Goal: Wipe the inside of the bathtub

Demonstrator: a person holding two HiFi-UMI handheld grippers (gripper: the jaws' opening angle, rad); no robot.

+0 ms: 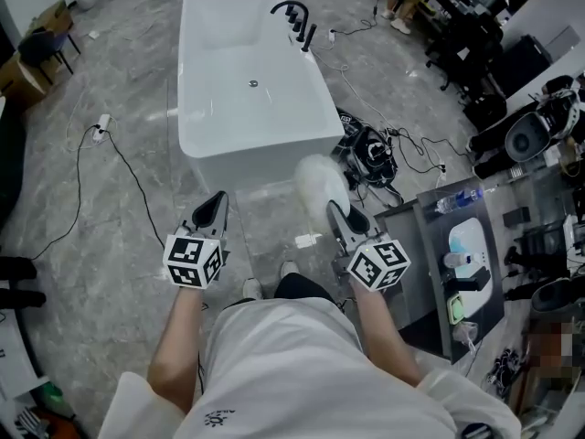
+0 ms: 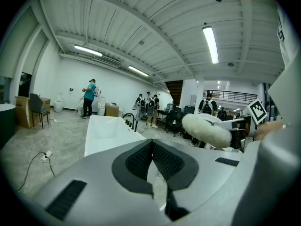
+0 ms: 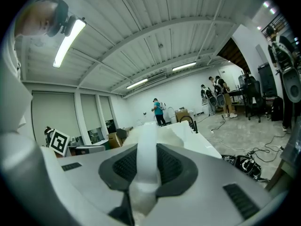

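- Bathtub (image 1: 238, 117): white and bare inside except for the drain (image 1: 254, 83). A black faucet (image 1: 294, 16) sits on its right rim.
- Both grippers are held just short of the tub's near end, over the floor (image 1: 110, 218).
- Left gripper (image 1: 218, 199): jaws pressed together, nothing between them.
- Right gripper (image 1: 335, 212): clenched on the handle of a fluffy white duster (image 1: 320, 183), head by the tub's near-right corner.
- Can't tell whether the duster head touches the tub wall.

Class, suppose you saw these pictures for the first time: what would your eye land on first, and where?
The big white bathtub dominates, standing straight ahead, with black taps on its right-hand rim. Next comes the fluffy white duster, clamped in the right gripper just short of the tub.
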